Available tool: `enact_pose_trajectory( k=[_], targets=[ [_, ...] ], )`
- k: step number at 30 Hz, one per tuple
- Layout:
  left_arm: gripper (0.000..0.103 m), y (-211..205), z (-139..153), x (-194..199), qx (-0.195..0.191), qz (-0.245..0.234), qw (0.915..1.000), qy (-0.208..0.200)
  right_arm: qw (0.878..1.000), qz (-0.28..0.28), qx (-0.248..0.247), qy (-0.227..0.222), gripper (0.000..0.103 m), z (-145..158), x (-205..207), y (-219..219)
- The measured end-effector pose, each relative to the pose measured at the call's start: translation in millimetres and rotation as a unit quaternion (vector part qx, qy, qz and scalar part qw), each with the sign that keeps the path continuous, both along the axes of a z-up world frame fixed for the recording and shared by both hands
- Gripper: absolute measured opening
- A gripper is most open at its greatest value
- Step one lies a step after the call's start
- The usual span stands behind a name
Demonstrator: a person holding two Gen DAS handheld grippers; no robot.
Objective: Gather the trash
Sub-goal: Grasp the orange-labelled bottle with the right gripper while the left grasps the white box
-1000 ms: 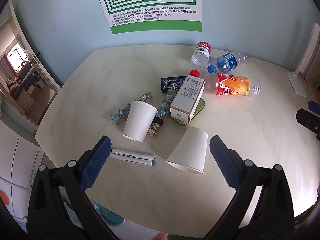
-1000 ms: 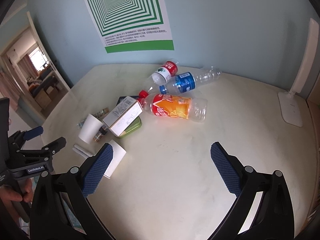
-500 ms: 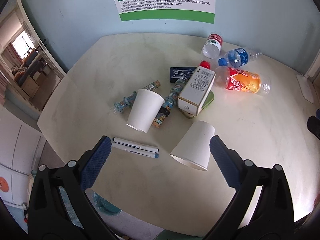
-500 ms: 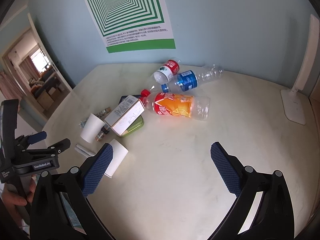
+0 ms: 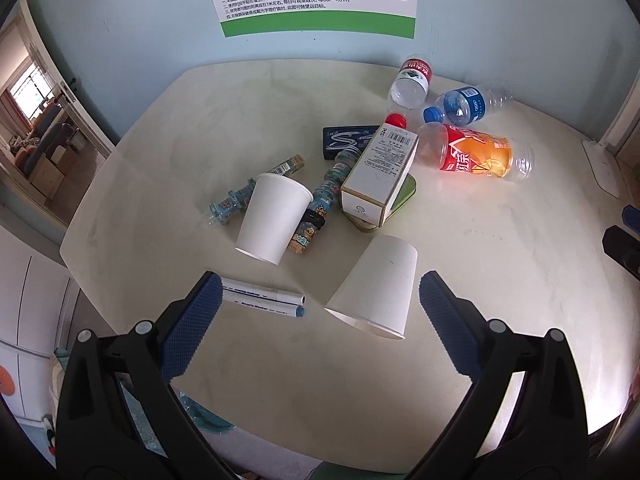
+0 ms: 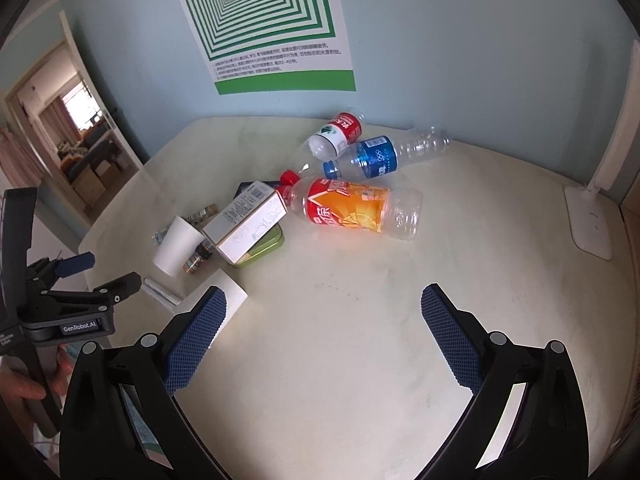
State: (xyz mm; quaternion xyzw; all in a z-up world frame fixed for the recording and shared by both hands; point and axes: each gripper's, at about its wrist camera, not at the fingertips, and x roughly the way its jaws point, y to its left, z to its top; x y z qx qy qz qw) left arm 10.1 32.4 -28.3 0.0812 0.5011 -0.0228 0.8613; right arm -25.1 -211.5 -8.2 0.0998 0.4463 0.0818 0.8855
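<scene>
My left gripper (image 5: 316, 312) is open and empty above the near table edge. An upturned white paper cup (image 5: 376, 288) lies just ahead, between its fingers. A second white cup (image 5: 274, 218) lies further left. Beyond lie an orange-label bottle (image 5: 472, 154), a blue-label bottle (image 5: 464, 106), a red-label bottle (image 5: 412, 82) and a white carton (image 5: 380, 174). My right gripper (image 6: 322, 316) is open and empty over bare table, with the orange-label bottle (image 6: 352, 208) ahead of it. The left gripper also shows in the right wrist view (image 6: 96, 272).
Two white markers (image 5: 260, 300) lie near my left finger. A green tin (image 6: 264, 248), a dark packet (image 5: 348, 140) and patterned tubes (image 5: 320, 204) lie in the pile. A white lamp base (image 6: 592, 224) stands at the far right. The cream table (image 6: 360, 360) ends close to both grippers.
My left gripper has shifted left and back a little, so the pile sits more to the right and further ahead. My right gripper has moved slightly closer to the bottles.
</scene>
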Motion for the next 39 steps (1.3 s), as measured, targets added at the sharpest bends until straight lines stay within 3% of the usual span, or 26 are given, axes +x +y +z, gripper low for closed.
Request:
enact_pose_trajectory(
  k=[7, 10, 14, 22, 27, 39],
  targets=[
    [0.096, 10.3, -11.4, 17.4, -0.009, -0.026, 0.9996, 0.007, 0.999, 0.035, -0.028, 0.001, 0.097, -5.4, 20.8, 2.6],
    [0.096, 11.1, -14.4, 27.6, -0.008, -0.051, 0.9987, 0.001, 0.998, 0.05, -0.041, -0.001, 0.097, -8.2, 33.5, 1.3],
    [0.096, 3.8, -23.4, 51.8, -0.024, -0.091, 0.9953, 0.022, 0.995, 0.081, -0.058, 0.003, 0.097, -17.0, 59.0, 1.6],
    [0.096, -40.7, -47.6, 96.1, 0.042, -0.167, 0.9849, 0.019, 0.982, 0.16, -0.099, 0.015, 0.097, -38.5, 122.5, 5.8],
    [0.096, -54.3, -68.4, 122.0, 0.036, -0.177, 0.982, 0.053, 0.975, 0.196, -0.101, 0.033, 0.097, -58.4, 160.7, 4.8],
    [0.096, -76.6, -90.3, 154.9, 0.052, -0.19, 0.9781, 0.068, 0.933, 0.318, -0.15, 0.079, 0.097, -111.1, 213.5, 24.3]
  ],
)
